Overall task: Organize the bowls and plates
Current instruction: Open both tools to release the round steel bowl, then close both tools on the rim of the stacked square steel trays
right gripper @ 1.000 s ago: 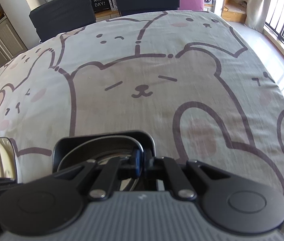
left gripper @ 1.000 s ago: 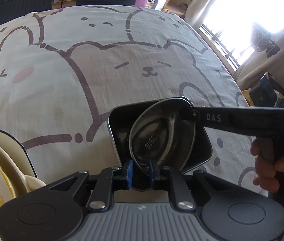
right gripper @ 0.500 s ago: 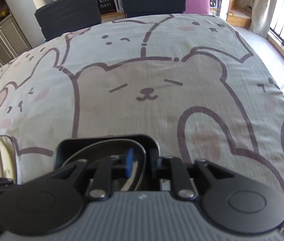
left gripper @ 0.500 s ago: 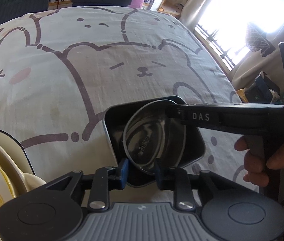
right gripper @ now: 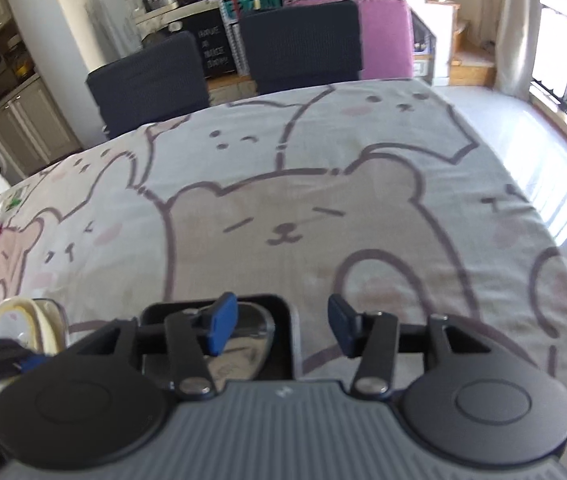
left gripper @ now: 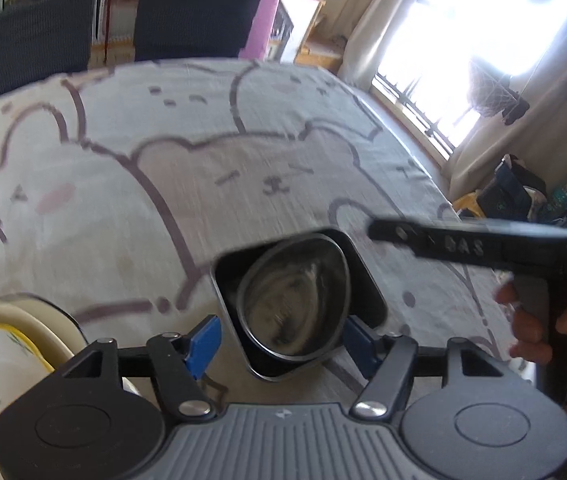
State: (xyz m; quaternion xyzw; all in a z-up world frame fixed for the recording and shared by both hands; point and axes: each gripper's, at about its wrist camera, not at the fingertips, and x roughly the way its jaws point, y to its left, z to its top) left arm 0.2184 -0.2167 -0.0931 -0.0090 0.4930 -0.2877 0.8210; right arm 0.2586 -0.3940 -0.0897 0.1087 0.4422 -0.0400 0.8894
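Two wrist views over a table w/ a bear-print cloth (right gripper: 323, 216). Left gripper (left gripper: 279, 340): a sec ago its blue pads pinched the near rim of a round metal bowl (left gripper: 295, 300); now the jaws are opening, pads apart on either side of the bowl and off it. Right gripper (right gripper: 279, 324): it was clamped on the bowl's far rim, now also opening, nothing pressed between the pads; seen from the left view it has pulled back off the rim. The bowl sits nested in a black square dish (left gripper: 367, 280) on the cloth, near the front edge. Stacked cream-and-yellow plates (left gripper: 7, 352) stand at far left, apart from it. Likely meaning: bowl placed and released; both hands free for the next piece.
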